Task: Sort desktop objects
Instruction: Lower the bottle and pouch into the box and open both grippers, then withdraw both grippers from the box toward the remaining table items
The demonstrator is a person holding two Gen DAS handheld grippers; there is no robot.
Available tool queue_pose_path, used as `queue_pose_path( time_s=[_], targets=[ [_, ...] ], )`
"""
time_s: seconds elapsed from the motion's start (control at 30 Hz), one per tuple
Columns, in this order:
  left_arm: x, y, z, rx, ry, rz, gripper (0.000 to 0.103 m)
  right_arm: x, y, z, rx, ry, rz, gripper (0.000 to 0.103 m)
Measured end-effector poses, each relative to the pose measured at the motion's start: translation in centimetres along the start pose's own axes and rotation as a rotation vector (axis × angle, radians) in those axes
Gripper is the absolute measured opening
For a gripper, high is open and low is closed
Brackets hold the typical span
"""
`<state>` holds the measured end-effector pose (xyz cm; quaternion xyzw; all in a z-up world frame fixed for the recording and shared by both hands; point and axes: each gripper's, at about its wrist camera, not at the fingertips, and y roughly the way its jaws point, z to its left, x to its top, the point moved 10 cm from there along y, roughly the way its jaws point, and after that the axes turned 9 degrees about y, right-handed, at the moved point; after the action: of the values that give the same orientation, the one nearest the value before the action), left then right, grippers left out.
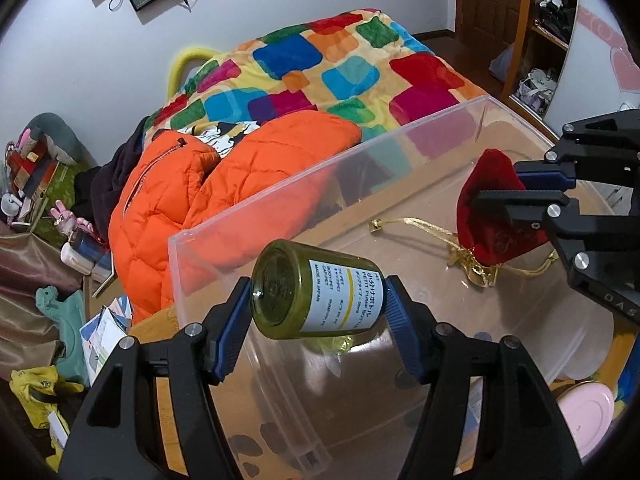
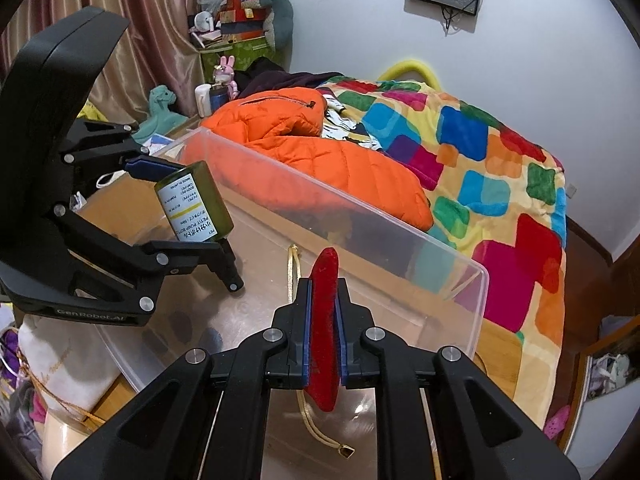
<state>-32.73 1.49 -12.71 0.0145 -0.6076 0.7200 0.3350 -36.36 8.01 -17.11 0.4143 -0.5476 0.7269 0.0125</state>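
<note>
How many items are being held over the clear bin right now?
2: a green pump bottle in the left gripper, a red velvet pouch in the right gripper.

Left hand-held gripper [image 1: 318, 304] clamps at half width, the right hand-held gripper [image 2: 323, 312] nearly closed, both angled downward.

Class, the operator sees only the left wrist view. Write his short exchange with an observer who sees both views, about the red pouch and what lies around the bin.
Operator: Is the pouch squarely in the right tongs?
Observer: Yes. The right wrist view shows it edge-on, pinched flat between both pads.
Operator: Anything beside the bin that I can't see?
Observer: A white bag with a gold cord across it.
</note>
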Motion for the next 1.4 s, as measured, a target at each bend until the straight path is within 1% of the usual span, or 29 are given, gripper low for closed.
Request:
queue_pose_path(
  time_s=[0.13, 0.17, 0.23, 0.3, 0.4, 0.47, 0.5, 0.6, 0.67, 0.7, 0.8, 0.97, 1.03, 1.2, 1.4],
  targets=[
    [0.0, 0.1, 0.0, -0.006, -0.008, 0.009, 0.064, 0.0, 0.1, 0.2, -0.008, -0.01, 0.01, 0.012],
    [0.0, 0.1, 0.0, -0.005, -0.005, 0.012, 0.065, -0.1, 0.2, 0.3, -0.011, -0.011, 0.015, 0.013],
    [-0.1, 0.2, -0.1, -0.005, -0.001, 0.021, 0.066, -0.2, 0.3, 0.3, -0.01, -0.006, 0.025, 0.02],
    [-0.2, 0.3, -0.2, -0.007, 0.005, 0.031, 0.068, -0.5, 0.5, 0.3, -0.009, -0.01, 0.033, 0.023],
    [-0.3, 0.4, -0.4, 0.01, 0.027, 0.036, 0.07, -0.8, 0.5, 0.5, -0.023, -0.027, 0.028, 0.026],
    [-0.4, 0.4, -0.5, 0.032, 0.047, 0.04, 0.075, -0.8, 0.3, 0.6, -0.028, -0.031, 0.023, 0.032],
    [-0.3, 0.3, -0.5, 0.045, 0.055, 0.034, 0.076, -0.7, 0.3, 0.5, -0.032, -0.03, 0.021, 0.037],
    [-0.2, 0.1, -0.4, 0.057, 0.054, 0.027, 0.082, -0.8, 0.0, 0.6, -0.042, -0.039, 0.013, 0.04],
    [-0.1, 0.0, -0.2, 0.064, 0.05, 0.022, 0.086, -0.8, -0.3, 0.5, -0.053, -0.037, 0.006, 0.045],
    [0.0, -0.1, -0.2, 0.073, 0.051, 0.018, 0.087, -0.7, -0.5, 0.4, -0.06, -0.034, -0.001, 0.05],
    [0.1, -0.4, 0.0, 0.094, 0.053, 0.007, 0.089, -0.5, -1.3, 0.1, -0.072, -0.022, -0.024, 0.06],
    [0.0, -0.9, 0.4, 0.097, 0.037, -0.005, 0.092, -0.4, -2.7, -0.6, -0.088, 0.005, -0.046, 0.065],
    [-0.1, -1.2, 0.5, 0.099, 0.029, -0.01, 0.092, -0.4, -3.2, -0.9, -0.098, 0.015, -0.053, 0.076],
    [-0.2, -2.3, 0.5, 0.106, 0.019, -0.028, 0.093, -0.6, -4.7, -1.4, -0.108, 0.038, -0.072, 0.078],
    [-0.4, -4.5, 0.2, 0.115, 0.018, -0.065, 0.093, -0.9, -6.3, -1.6, -0.11, 0.057, -0.09, 0.08]
  ],
)
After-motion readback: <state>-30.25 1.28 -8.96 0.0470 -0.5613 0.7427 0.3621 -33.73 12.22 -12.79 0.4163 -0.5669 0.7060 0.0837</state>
